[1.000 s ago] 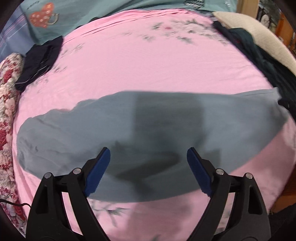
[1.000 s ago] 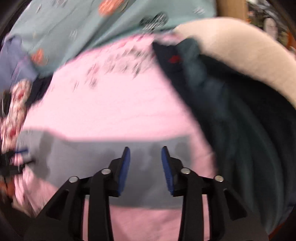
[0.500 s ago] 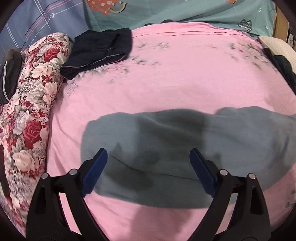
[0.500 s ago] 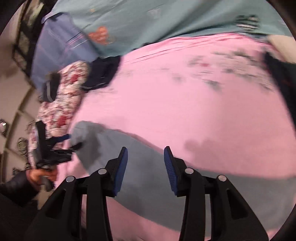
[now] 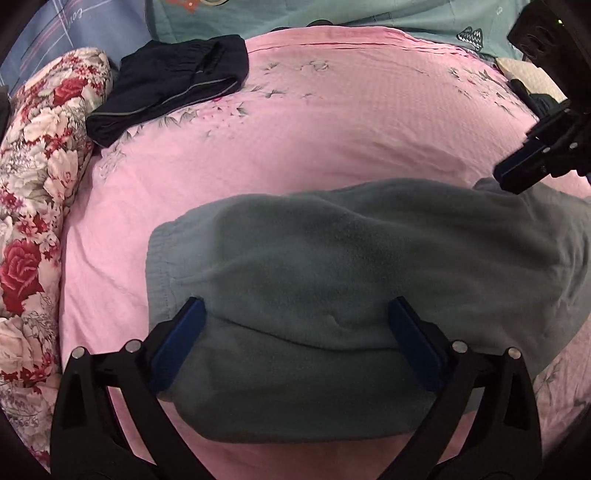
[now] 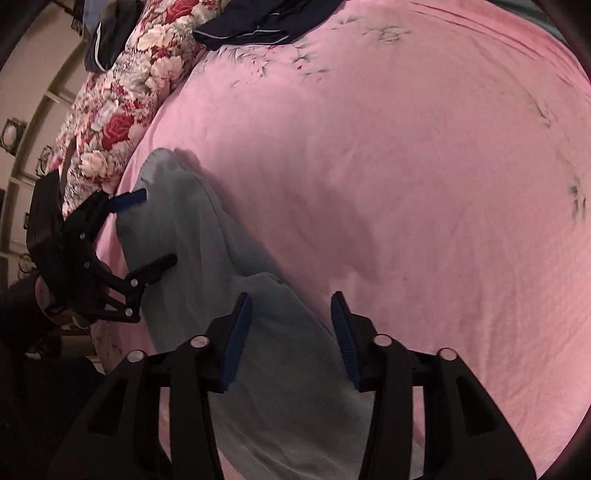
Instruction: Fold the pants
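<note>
No writing is legible: the teal printed cover (image 5: 424, 18) at the top of the left wrist view shows only small patterns. The grey-green fleece pants (image 5: 351, 280), soft and matte with a gathered waistband at their left end, lie doubled over across the lower middle of the pink bedsheet (image 5: 351, 122). The left claw (image 5: 295, 350) hovers over the waistband end with jaws opening wide and pads clear of the fabric, while the right claw (image 6: 291, 332) has jaws closing above the pants' folded edge, nothing pinched yet.
</note>
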Available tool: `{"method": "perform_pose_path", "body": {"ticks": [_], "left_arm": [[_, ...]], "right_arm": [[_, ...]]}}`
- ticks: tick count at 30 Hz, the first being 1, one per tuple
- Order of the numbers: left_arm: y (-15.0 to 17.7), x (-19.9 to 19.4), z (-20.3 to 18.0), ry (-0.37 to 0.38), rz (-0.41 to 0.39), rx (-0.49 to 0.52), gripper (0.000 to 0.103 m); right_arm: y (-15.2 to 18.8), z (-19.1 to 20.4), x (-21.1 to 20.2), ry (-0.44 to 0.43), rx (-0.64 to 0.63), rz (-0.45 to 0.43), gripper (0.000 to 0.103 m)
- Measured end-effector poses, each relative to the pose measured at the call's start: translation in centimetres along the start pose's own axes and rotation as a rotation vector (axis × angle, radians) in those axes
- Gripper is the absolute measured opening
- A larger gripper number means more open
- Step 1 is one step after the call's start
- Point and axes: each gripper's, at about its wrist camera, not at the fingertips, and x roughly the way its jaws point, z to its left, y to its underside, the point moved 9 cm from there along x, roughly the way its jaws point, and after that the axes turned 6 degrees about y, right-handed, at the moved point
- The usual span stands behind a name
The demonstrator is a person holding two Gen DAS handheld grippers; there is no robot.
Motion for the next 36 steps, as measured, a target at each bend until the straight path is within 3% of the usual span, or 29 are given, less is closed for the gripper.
{"method": "perform_pose_path", "body": {"ticks": [6, 8, 9, 10, 14, 15, 16, 17, 19, 20, 26, 29, 31, 34, 36], "left_arm": [[0.0, 0.2, 0.0, 0.018, -0.022, 0.005, 0.101], [0.1, 0.2, 0.0, 0.022, -0.028, 0.002, 0.101], [0.1, 0.2, -0.1, 0.022, -0.03, 0.002, 0.101], [0.1, 0.3, -0.1, 0.02, -0.033, 0.001, 0.101], [0.1, 0.2, -0.1, 0.022, -0.041, 0.003, 0.101], [0.1, 0.2, -0.1, 0.022, -0.043, 0.004, 0.101], [0.1, 0.2, -0.1, 0.022, -0.045, 0.004, 0.101], [0.1, 0.2, -0.1, 0.023, -0.047, 0.003, 0.101], [0.2, 0.2, -0.1, 0.02, -0.056, 0.002, 0.101], [0.2, 0.1, -0.1, 0.02, -0.06, 0.001, 0.101], [0.2, 0.1, 0.0, 0.017, -0.078, -0.003, 0.101], [0.2, 0.2, 0.0, 0.017, -0.08, -0.003, 0.101], [0.2, 0.2, 0.0, 0.018, -0.08, -0.002, 0.101], [0.2, 0.2, 0.0, 0.018, -0.077, -0.002, 0.101], [0.2, 0.2, 0.0, 0.018, -0.077, -0.001, 0.101]], "right_arm": [[0.6, 4.3, -2.0, -0.048, -0.09, 0.005, 0.015], [-0.3, 2.8, -2.4, 0.015, -0.046, -0.043, 0.025], [-0.9, 1.3, -2.2, 0.059, 0.0, -0.054, 0.039], [-1.1, 0.1, -1.9, 0.084, 0.036, -0.051, 0.044], [-1.1, -1.7, 0.9, 0.038, 0.094, 0.034, 0.044], [-0.7, -1.4, 1.6, 0.01, 0.085, 0.076, 0.043], [-0.5, -0.8, 1.8, -0.012, 0.079, 0.098, 0.029], [-0.3, 0.0, 1.8, -0.034, 0.067, 0.112, 0.024], [-0.1, 1.3, 0.5, -0.019, 0.001, 0.075, 0.006], [0.1, 1.9, -0.4, -0.019, -0.022, 0.057, 0.003], [1.6, 4.3, -2.1, -0.062, -0.032, 0.04, 0.003], [1.3, 3.5, -1.9, -0.106, 0.058, 0.039, 0.009], [1.3, 2.0, -1.4, -0.102, 0.128, 0.043, 0.033], [1.1, 0.2, -0.1, -0.132, 0.242, 0.069, 0.043], [0.9, -0.5, 0.5, -0.176, 0.304, 0.088, 0.043]]}}
